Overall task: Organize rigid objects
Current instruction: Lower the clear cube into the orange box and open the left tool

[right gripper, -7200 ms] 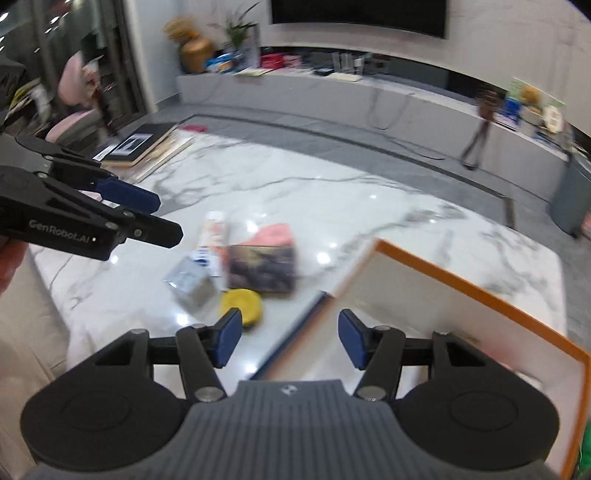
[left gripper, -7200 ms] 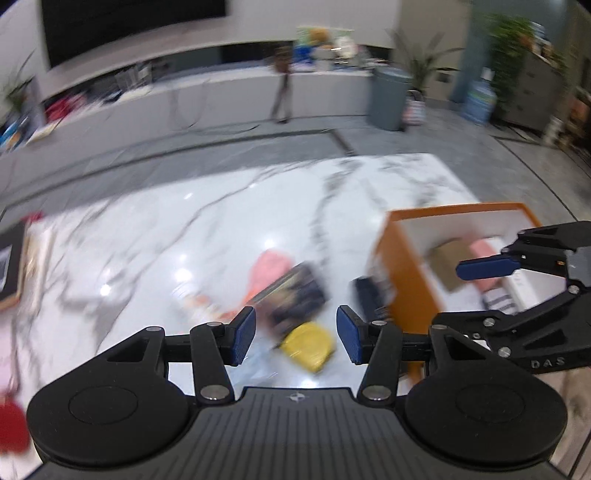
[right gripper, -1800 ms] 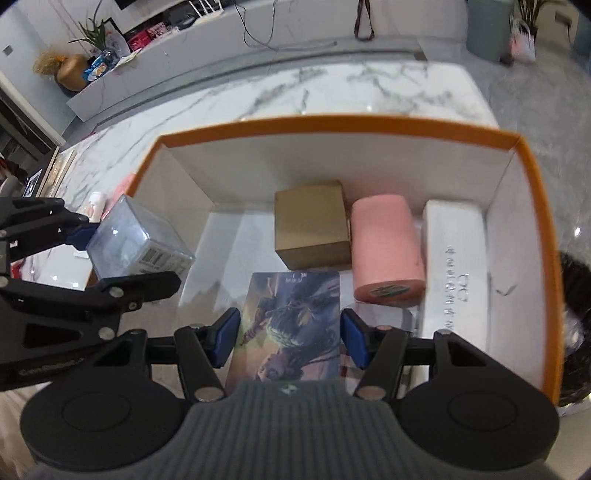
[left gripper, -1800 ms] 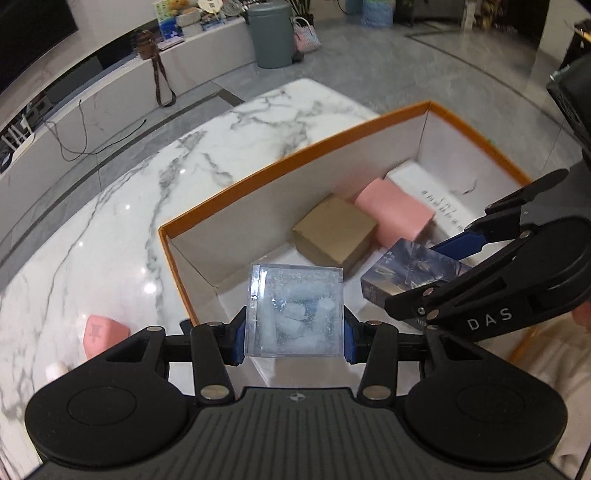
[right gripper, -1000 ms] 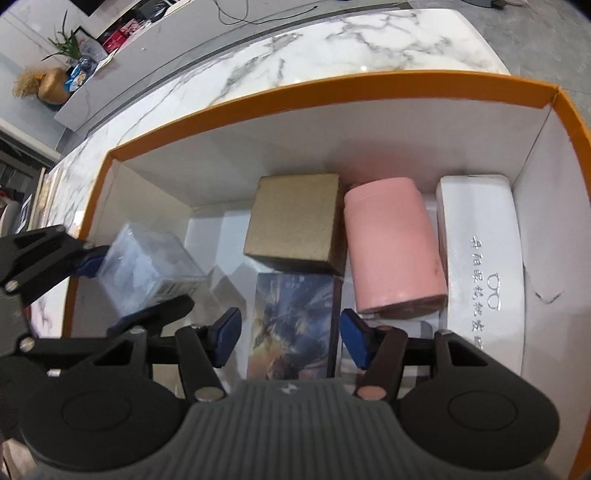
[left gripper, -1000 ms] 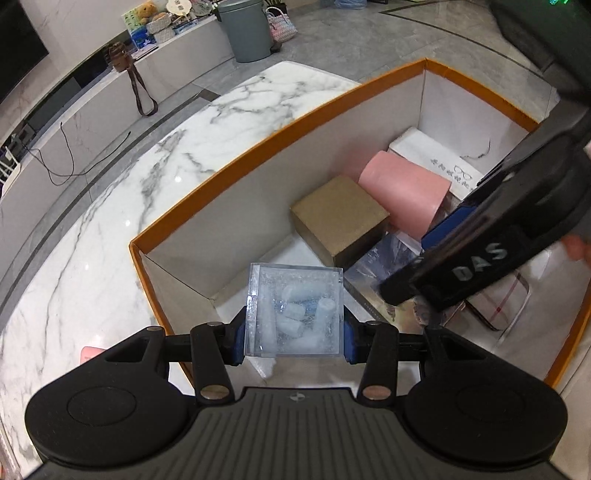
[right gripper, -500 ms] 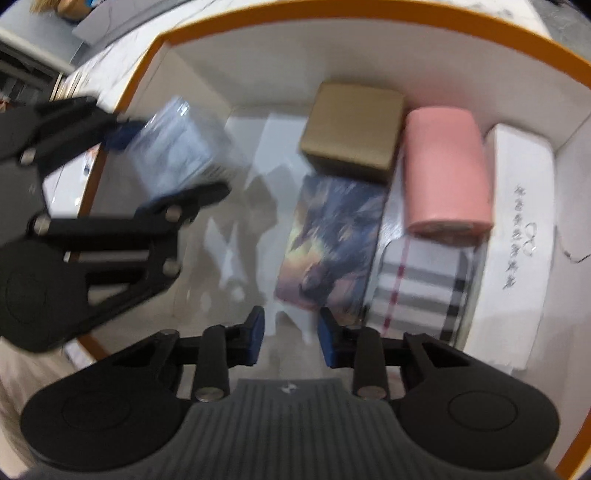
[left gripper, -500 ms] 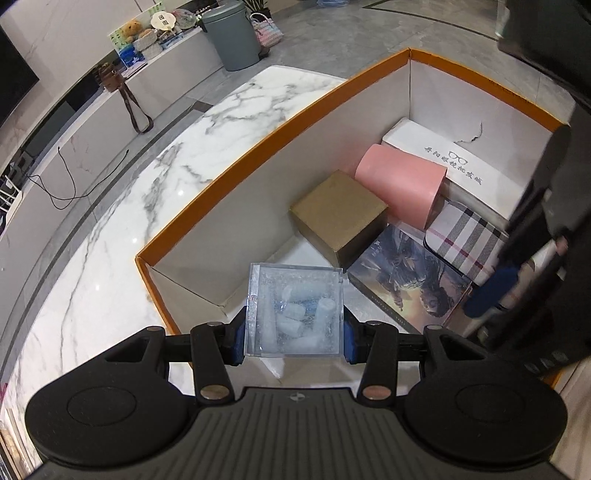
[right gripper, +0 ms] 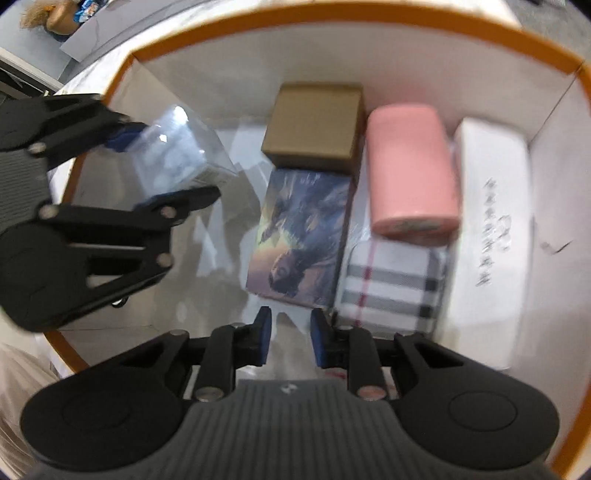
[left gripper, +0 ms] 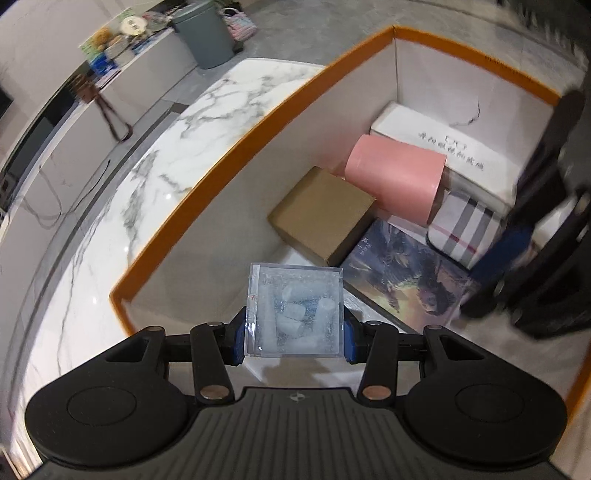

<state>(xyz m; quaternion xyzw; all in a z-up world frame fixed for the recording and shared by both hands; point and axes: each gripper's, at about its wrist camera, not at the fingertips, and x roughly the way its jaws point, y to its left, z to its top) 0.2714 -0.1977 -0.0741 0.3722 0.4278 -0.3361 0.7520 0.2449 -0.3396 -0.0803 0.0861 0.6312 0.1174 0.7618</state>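
At lower centre of the left wrist view, left gripper [left gripper: 295,328] clamped on a clear plastic box [left gripper: 294,309] of pale cylinders, blue pads pressed to both sides, held above the near end of an orange-rimmed white box [left gripper: 207,173]. Inside, from centre to upper right: brown cardboard box [left gripper: 320,214], pink roll [left gripper: 397,177], white case with printed characters [left gripper: 443,147]; below these a picture book [left gripper: 410,280] lying flat and a plaid case [left gripper: 465,229] beside it. At the right edge, blurred right gripper [left gripper: 517,254]. Upper left: white marble table [left gripper: 147,177], grey floor, grey bin [left gripper: 207,33], low white shelf.

At lower centre of the right wrist view, right gripper [right gripper: 290,338] with a narrow gap between blue pads, gripping nothing, just above the box floor near the book [right gripper: 303,232]. Plaid case [right gripper: 391,284] touching the book's right edge; roll [right gripper: 412,166] and cardboard box [right gripper: 316,122] above. At left, left gripper [right gripper: 159,166] gripping the clear box [right gripper: 177,151] over the orange rim [right gripper: 332,14].
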